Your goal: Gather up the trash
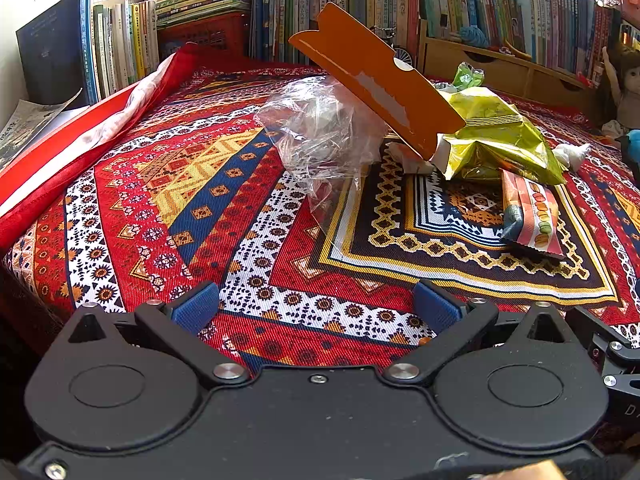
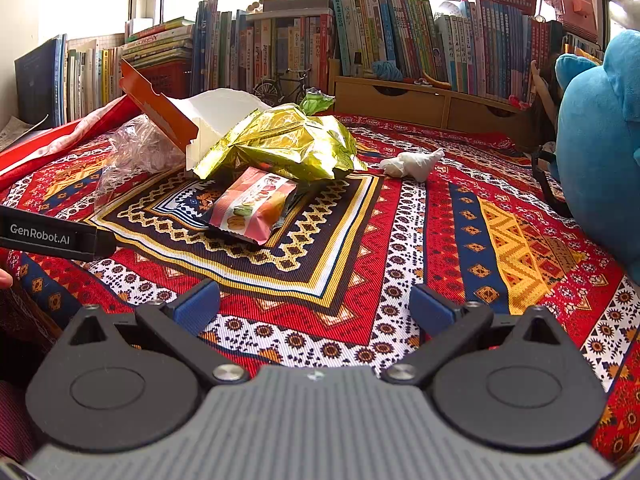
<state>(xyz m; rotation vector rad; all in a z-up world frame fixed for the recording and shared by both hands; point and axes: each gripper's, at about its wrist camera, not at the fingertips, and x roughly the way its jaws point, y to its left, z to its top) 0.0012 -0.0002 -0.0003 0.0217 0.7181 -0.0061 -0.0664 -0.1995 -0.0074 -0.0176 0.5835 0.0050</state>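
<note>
Trash lies in a heap on the patterned cloth. A crumpled clear plastic bag (image 1: 320, 132) (image 2: 138, 152) sits left of an open orange carton (image 1: 380, 80) (image 2: 160, 108). A gold foil bag (image 1: 496, 136) (image 2: 280, 140) rests against the carton, with a pink snack packet (image 1: 528, 212) (image 2: 252, 208) in front of it. A white crumpled tissue (image 1: 572, 154) (image 2: 412, 164) lies to the right, and a small green wrapper (image 1: 466, 74) (image 2: 316, 102) behind. My left gripper (image 1: 316, 304) is open, short of the plastic bag. My right gripper (image 2: 314, 304) is open, short of the pink packet.
A red cloth bag (image 1: 80, 136) (image 2: 60, 136) lies at the left. Rows of books (image 1: 360, 0) (image 2: 280, 40) and a wooden drawer box (image 2: 420, 100) line the back. A blue plush toy (image 2: 600, 140) stands at the right. The left gripper's body (image 2: 52, 236) shows at the right view's left edge.
</note>
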